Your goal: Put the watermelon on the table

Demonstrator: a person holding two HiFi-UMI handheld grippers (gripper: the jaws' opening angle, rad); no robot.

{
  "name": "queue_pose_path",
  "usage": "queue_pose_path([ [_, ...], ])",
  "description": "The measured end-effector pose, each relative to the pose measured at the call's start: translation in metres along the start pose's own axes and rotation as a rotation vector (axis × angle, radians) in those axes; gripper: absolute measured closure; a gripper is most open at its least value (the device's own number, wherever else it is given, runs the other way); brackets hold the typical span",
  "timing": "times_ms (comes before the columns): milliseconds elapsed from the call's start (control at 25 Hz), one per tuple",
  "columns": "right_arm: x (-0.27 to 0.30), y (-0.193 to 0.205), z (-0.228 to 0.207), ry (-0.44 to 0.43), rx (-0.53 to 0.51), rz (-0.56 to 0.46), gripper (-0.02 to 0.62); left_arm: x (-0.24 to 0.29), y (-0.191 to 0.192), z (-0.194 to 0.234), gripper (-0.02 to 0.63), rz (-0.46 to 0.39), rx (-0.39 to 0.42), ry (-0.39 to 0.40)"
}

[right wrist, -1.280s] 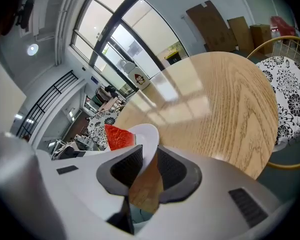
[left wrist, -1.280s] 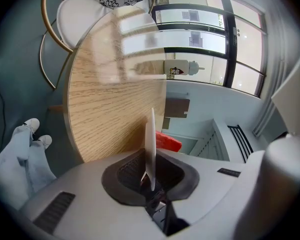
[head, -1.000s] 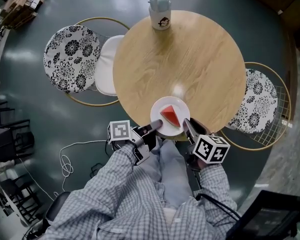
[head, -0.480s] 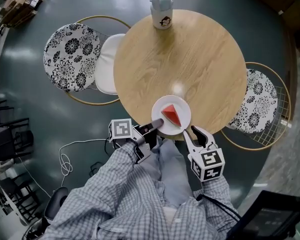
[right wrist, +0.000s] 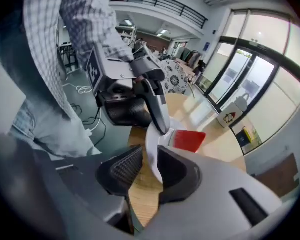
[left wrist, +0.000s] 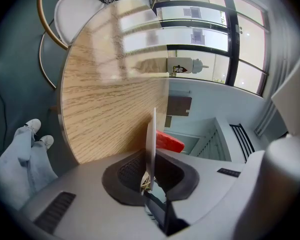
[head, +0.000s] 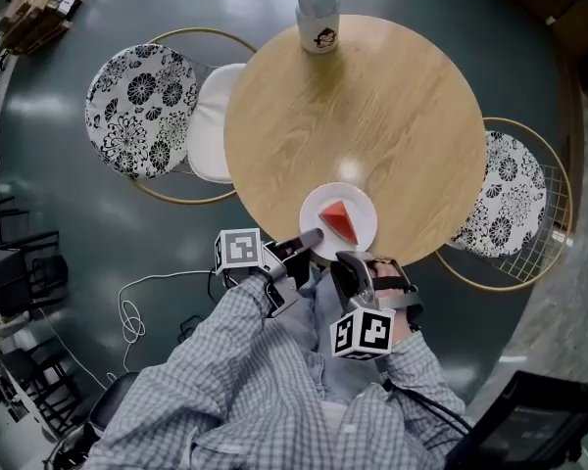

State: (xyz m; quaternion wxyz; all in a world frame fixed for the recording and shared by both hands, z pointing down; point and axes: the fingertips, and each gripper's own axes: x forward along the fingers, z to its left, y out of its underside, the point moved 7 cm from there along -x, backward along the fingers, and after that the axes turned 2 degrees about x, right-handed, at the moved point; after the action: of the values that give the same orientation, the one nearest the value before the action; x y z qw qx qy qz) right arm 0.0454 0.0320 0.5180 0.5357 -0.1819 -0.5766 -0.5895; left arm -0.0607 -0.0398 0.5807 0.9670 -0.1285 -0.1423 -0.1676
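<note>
There is one slice of watermelon [head: 339,223], red and wedge-shaped, and it lies on one white plate [head: 361,204]. There is one round wooden table [head: 372,106] and one white bottle [head: 317,16] with a small cartoon picture on it. I count two flowered cushions, the left cushion [head: 142,111] and the right cushion [head: 505,196]. One white seat [head: 208,130] is just beside the left cushion. The person holds two grippers.

The left gripper [head: 309,240] is closed on the rim of the plate at its near left side. In the left gripper view the thin rim stands pinched between both pads. The right gripper [head: 356,262] has the near rim between its jaws, but the jaws stand apart. A strip of wood shows between one pad and the rim, so this gripper does not clamp.

The table top is light wood with a clear grain and some shine. The floor [head: 78,223] is dark grey-green and glossy, and one white cable [head: 127,316] lies on it in loops, left of the person's knees. In the right gripper view tall windows [right wrist: 270,84] close the room.

The plate is at the near edge of the table, and a part of it reaches over this edge toward the person. I cannot tell whether it rests on the wood or is held just above it. The bottle stands at the far edge, well apart from the plate, with open wood between them. The cushions are close to the left and right edges.
</note>
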Motion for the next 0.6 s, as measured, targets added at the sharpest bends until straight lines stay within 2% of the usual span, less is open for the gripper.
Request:
queue_pose_path([
  [80, 0.003, -0.001, 0.001, -0.012, -0.054, 0.029, 0.545, 0.000, 0.000, 0.000, 0.568, -0.001, 0.008, -0.006],
  [320, 0.001, -0.003, -0.002, -0.024, -0.042, 0.030, 0.548, 0.000, -0.001, -0.003, 0.568, 0.009, 0.014, -0.005],
  [400, 0.001, -0.002, -0.002, -0.031, -0.024, 0.030, 0.548, 0.001, -0.001, -0.007, 0.563, 0.011, 0.016, 0.022],
  [600, 0.003, -0.001, -0.001, -0.039, -0.020, 0.038, 0.548, -0.008, 0.000, -0.013, 0.488, 0.017, 0.023, 0.084],
])
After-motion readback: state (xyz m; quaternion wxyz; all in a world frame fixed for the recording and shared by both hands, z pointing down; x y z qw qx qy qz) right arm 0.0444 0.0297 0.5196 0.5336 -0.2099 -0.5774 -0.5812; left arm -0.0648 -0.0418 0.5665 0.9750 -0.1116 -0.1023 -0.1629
